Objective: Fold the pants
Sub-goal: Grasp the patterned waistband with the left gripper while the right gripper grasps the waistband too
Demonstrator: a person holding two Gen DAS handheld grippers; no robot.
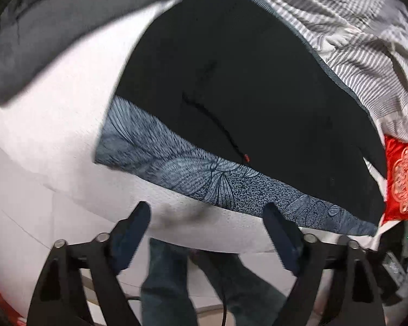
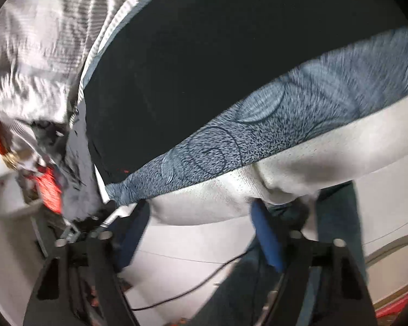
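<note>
Black pants (image 1: 244,87) lie spread flat on a blue patterned cloth (image 1: 193,168) over a white mattress (image 1: 54,135). They also fill the upper middle of the right wrist view (image 2: 204,62), above the same blue cloth (image 2: 285,119). A thin dark drawstring with a red tip (image 1: 246,158) lies on the pants. My left gripper (image 1: 208,212) is open and empty, just off the bed's near edge. My right gripper (image 2: 201,212) is open and empty, at the mattress edge (image 2: 204,201) below the cloth.
A grey striped quilt (image 1: 353,35) is bunched beyond the pants, also in the right wrist view (image 2: 40,43). A red embroidered cushion (image 1: 405,182) sits at the right. A grey pillow (image 1: 40,35) lies far left. The person's jeans-clad legs (image 1: 171,279) stand by the bed.
</note>
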